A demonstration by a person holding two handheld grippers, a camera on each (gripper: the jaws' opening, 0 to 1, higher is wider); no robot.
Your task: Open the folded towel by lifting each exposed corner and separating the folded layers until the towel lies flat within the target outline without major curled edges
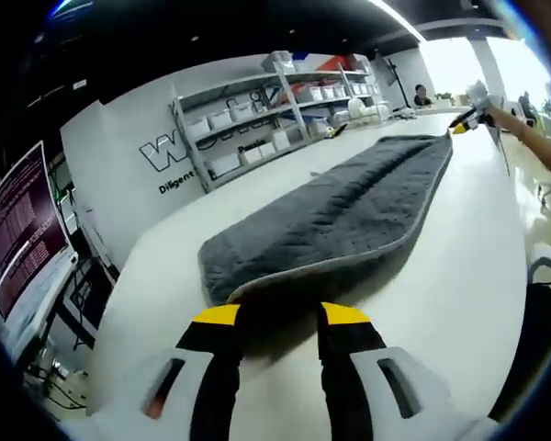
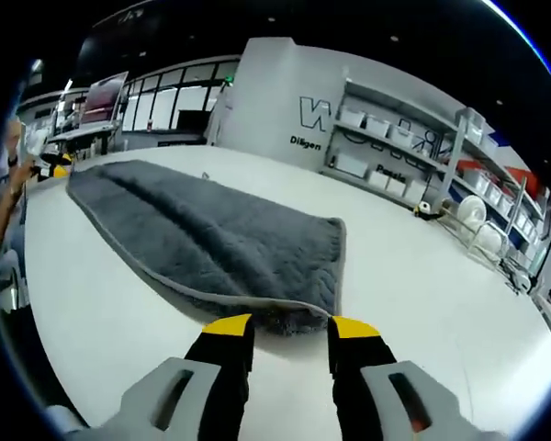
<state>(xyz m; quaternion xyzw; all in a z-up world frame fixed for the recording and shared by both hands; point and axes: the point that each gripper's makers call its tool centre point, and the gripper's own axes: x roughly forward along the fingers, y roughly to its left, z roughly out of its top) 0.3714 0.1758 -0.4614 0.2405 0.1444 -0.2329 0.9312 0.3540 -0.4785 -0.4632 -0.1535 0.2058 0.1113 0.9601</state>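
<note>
Left gripper view: left gripper and right gripper, both jaws apart, face opposite ends of folded towel on tabletop; pinch only top layer's corner.

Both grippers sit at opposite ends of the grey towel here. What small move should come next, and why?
Probably ease each open gripper forward onto its nearest towel corner and close. The left gripper and right gripper tips sit just short of the hem, and the towel on the white table looks doubled lengthwise.
</note>
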